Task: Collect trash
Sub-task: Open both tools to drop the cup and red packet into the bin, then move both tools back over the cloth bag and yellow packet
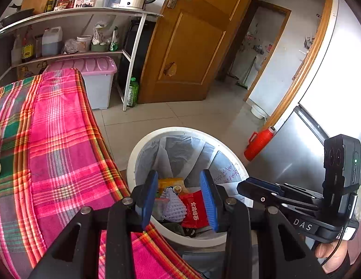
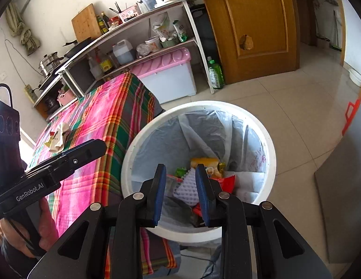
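A white trash bin (image 1: pixel 143 148) lined with a clear bag stands on the floor against the end of the table with the pink plaid cloth (image 1: pixel 64 153). In it lie a white foam fruit net (image 1: pixel 173 207), a red snack packet (image 1: pixel 195 211) and a yellow packet (image 1: pixel 170 182). My left gripper (image 1: pixel 179 177) hangs open over the bin with nothing between its blue pads. My right gripper (image 2: pixel 180 171) is open above the same bin (image 2: pixel 157 121), and the foam net (image 2: pixel 187 184) lies below its gap, untouched. Crumpled wrappers (image 2: pixel 57 137) rest on the cloth farther back.
A shelf rack (image 1: pixel 133 53) with bottles and a kettle stands behind the table, with a pink-lidded storage box (image 1: pixel 99 79) and a green bottle (image 1: pixel 133 91) beside it. A wooden door (image 1: pixel 192 46), a red thermos (image 1: pixel 258 143) and a metal cabinet (image 1: pixel 294 153) border the tiled floor.
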Demonstrator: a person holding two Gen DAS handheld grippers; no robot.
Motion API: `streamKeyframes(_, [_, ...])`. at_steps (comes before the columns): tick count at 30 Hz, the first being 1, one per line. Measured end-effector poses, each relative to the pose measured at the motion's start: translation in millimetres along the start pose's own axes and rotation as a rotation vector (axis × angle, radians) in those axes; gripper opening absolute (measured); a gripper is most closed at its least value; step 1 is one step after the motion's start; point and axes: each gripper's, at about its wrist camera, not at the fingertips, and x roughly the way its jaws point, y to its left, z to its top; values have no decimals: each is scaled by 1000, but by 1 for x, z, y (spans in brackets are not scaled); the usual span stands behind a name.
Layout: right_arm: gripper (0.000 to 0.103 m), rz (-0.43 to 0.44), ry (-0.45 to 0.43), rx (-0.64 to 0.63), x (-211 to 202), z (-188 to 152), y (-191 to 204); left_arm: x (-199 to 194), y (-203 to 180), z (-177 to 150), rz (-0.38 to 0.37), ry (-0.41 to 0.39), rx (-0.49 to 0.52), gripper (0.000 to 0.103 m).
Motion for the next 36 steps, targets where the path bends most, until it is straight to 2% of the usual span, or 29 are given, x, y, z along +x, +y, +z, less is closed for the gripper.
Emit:
streamKeyframes(16, [27, 49, -35, -75, -21, -1, 48, -70, 26, -12, 78, -109, -27, 40])
streamKeyframes(36, [27, 135, -29, -199, -24, -14, 122, -134, 67, -40, 191, -178, -70, 40])
